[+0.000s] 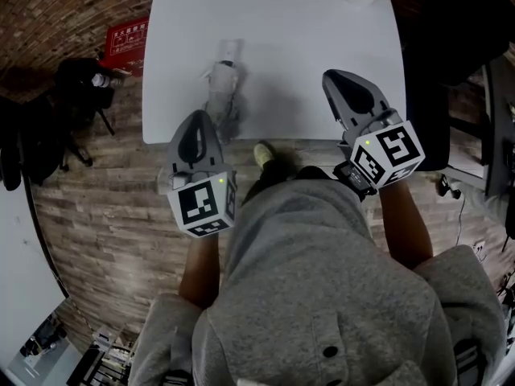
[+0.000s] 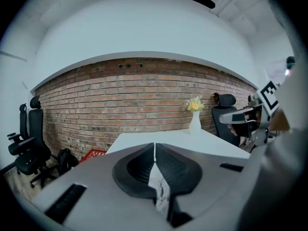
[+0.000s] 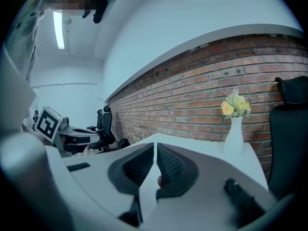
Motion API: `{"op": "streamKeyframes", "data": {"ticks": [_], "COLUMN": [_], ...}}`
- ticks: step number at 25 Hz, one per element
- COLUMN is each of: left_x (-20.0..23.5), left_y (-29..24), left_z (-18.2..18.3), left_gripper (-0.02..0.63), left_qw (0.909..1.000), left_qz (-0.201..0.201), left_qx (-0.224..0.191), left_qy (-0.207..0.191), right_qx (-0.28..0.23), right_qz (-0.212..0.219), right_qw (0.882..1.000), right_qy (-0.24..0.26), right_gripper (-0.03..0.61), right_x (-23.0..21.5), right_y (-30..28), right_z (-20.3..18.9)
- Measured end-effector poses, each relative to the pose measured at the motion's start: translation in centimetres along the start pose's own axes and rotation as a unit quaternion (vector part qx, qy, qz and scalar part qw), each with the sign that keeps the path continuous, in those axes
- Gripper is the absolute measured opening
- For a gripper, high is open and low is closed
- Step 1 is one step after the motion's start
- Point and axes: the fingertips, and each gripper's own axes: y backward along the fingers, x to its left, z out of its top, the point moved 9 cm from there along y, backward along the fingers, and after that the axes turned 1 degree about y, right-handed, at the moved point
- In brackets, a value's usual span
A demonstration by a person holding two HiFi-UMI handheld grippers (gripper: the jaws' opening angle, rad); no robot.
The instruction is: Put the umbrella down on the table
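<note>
One white table (image 1: 322, 55) held the folded grey umbrella (image 1: 223, 91) along its near-left edge. We had the left gripper (image 1: 198, 117) clamped shut on pale fabric at the umbrella's near end; the right gripper (image 1: 332, 77), jaws together and empty, hovered well apart to its right.

A grey sweatshirt (image 1: 322, 280) and a yellow-green shoe (image 1: 263, 154) were worn. Left tongs (image 1: 199, 115) and right tongs (image 1: 335, 75) were grey, with black ribbed pads (image 2: 137, 170), each bearing a black-and-white marker cube (image 1: 201, 206).

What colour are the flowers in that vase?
The flowers are yellow, with some pale green. The right gripper view shows them best.
</note>
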Motion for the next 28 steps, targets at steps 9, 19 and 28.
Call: {"op": "streamKeyframes", "data": {"ticks": [9, 19, 28], "left_x": [-7.9, -15.2, -19.2], "left_y": [3.2, 8.5, 14.0], "left_z": [0.5, 0.2, -2.2], "left_gripper": [0.023, 0.023, 0.023], "left_qw": [0.9998, 0.9999, 0.9997], "left_qz": [-0.015, -0.007, 0.017], "left_qx": [0.009, -0.010, -0.015], "left_qy": [0.001, -0.006, 0.013], "right_qx": [0.019, 0.001, -0.014], "right_qz": [-0.002, -0.005, 0.005], "right_qw": [1.000, 1.000, 1.000], "right_qy": [0.014, 0.009, 0.019], "right_gripper": [0.035, 0.035, 0.035], "right_x": [-2.1, -3.9, -3.2], "right_y": [7.1, 15.4, 21.3], "right_z": [-1.7, -3.0, -5.1]}}
